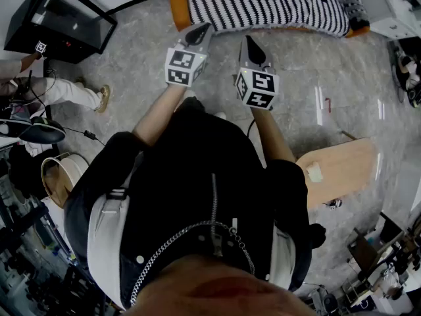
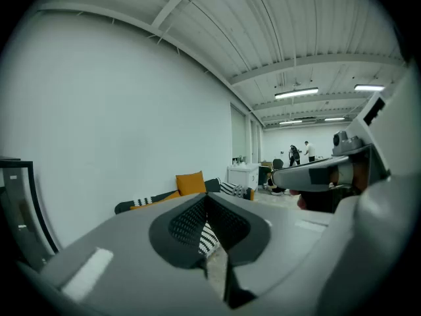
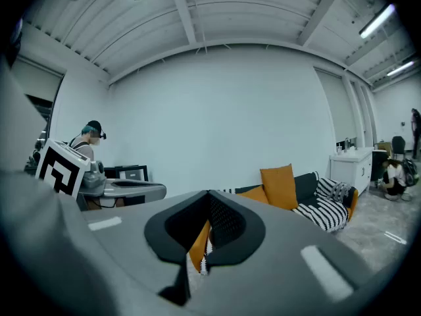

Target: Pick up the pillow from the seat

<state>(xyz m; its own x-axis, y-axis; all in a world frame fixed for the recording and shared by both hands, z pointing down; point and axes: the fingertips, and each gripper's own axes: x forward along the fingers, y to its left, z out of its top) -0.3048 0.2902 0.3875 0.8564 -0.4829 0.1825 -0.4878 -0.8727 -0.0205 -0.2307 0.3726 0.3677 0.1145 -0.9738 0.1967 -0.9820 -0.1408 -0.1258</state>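
The orange pillow (image 3: 279, 186) stands upright on the seat (image 1: 276, 8), a sofa under a black-and-white striped cover. It leans on the backrest in the right half of the right gripper view. Propped this way, its top edge and both faces are exposed, which I judge suits a pinch from above or from the front.

In the head view the sofa runs along the top edge of the frame. A strip of bare stone floor (image 1: 131, 51) separates it from the operator, so the pillow is well apart from both tools.

The left gripper (image 1: 197, 34) and the right gripper (image 1: 252, 50) are held side by side just below the sofa in the head view, tips aimed toward it. Both claws are fully closed and carry nothing; each gripper view shows only sofa fabric through the slit between the pads. I judge this to be a carrying posture for the approach, as nothing is within reach. The jaws must open before contact.

A black cabinet (image 1: 62, 22) sits at upper left and a wooden table (image 1: 342, 170) at right, both clear of the direct path
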